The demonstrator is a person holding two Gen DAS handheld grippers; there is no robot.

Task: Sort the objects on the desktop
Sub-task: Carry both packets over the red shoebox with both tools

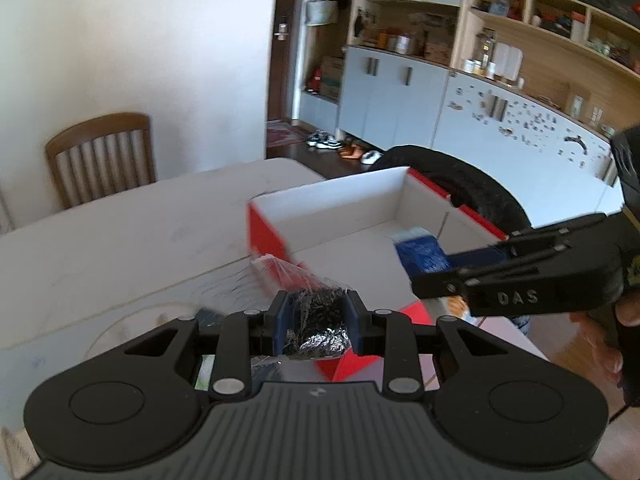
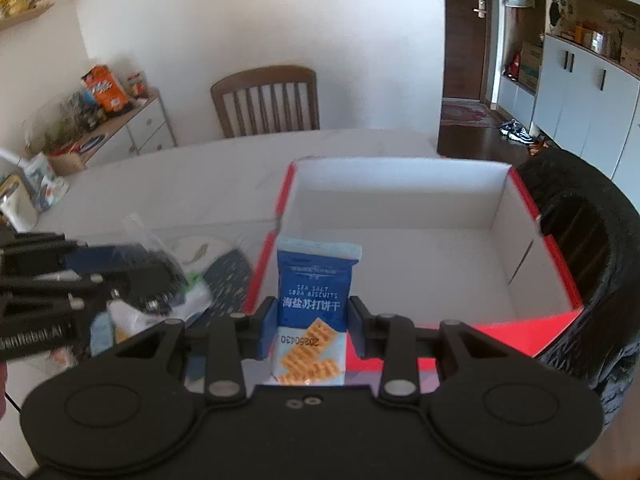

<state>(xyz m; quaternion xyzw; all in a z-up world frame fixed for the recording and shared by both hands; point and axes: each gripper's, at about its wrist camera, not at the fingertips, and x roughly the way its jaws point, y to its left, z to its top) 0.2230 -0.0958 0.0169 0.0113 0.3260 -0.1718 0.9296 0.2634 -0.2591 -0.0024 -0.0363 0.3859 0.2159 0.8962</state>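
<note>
1. The left claw [image 1: 316, 322] pinches a clear bag of dark bits [image 1: 320, 320]; the red box [image 1: 268, 232] lies just ahead of it on the bench [image 1: 120, 232].
2. The right claw [image 2: 312, 326] pinches a blue soda biscuit packet [image 2: 314, 284], upright, over the box's near edge; box interior white.
3. Beyond, a wooden chair [image 2: 266, 100] stands at the bench's far side.
</note>
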